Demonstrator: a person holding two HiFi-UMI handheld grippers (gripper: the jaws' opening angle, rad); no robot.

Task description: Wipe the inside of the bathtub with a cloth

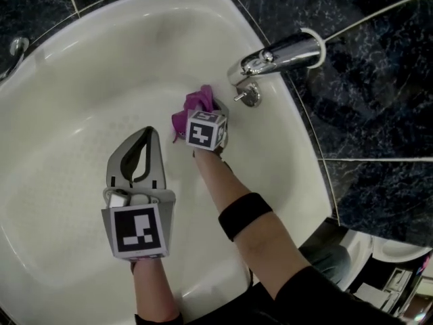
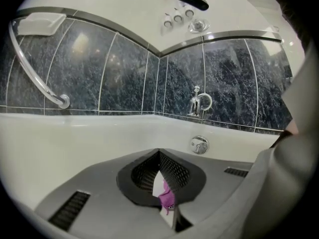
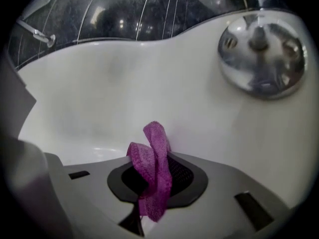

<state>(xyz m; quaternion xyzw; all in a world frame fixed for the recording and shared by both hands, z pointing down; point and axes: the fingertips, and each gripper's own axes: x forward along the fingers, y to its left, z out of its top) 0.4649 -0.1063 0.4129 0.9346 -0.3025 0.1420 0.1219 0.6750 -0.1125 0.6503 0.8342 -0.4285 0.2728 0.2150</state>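
Observation:
My right gripper (image 1: 205,116) is shut on a purple cloth (image 1: 195,104) and holds it against the white bathtub's wall (image 1: 122,53), just below the chrome spout (image 1: 284,54). In the right gripper view the cloth (image 3: 153,176) bunches up out of the closed jaws of the right gripper (image 3: 158,158), close to the round chrome overflow knob (image 3: 260,54). My left gripper (image 1: 149,134) hovers over the tub floor to the left, shut with nothing in it. In its own view the left gripper (image 2: 159,153) has its tips together, and the purple cloth (image 2: 167,197) shows through the gap behind them.
Dark marble tiles (image 1: 365,107) surround the tub. A chrome grab bar (image 2: 35,68) and a white soap dish (image 2: 40,23) are on the far wall. The overflow knob (image 1: 249,95) sits under the spout. A forearm with a black band (image 1: 245,215) crosses the tub's near rim.

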